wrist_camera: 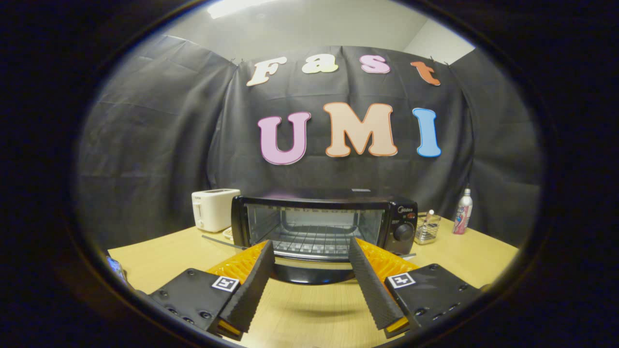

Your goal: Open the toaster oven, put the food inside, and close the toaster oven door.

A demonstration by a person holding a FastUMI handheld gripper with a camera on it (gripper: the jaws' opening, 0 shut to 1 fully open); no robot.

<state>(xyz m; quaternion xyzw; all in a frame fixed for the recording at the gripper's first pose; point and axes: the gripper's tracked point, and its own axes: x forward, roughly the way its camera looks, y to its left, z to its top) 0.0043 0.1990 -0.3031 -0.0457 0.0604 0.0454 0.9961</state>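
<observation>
We see our gripper (312, 249) held above the pale wooden table (483, 256), its two ridged fingers (251, 285) spread wide apart and grasping nothing. Just ahead of the fingertips stands the black toaster oven with a glass front (319, 222); its door (312, 273) is folded down flat toward us, and the dark edge of it lies between the fingers. Inside we can make out a bare wire rack (314, 239). A round black knob (404, 232) sits on the oven's right panel. Left of the oven, slightly behind it, stands a white slot toaster (213, 209). To the right are a small clear glass container (427, 227) and, farther off, a slim silver spray bottle (463, 211).
</observation>
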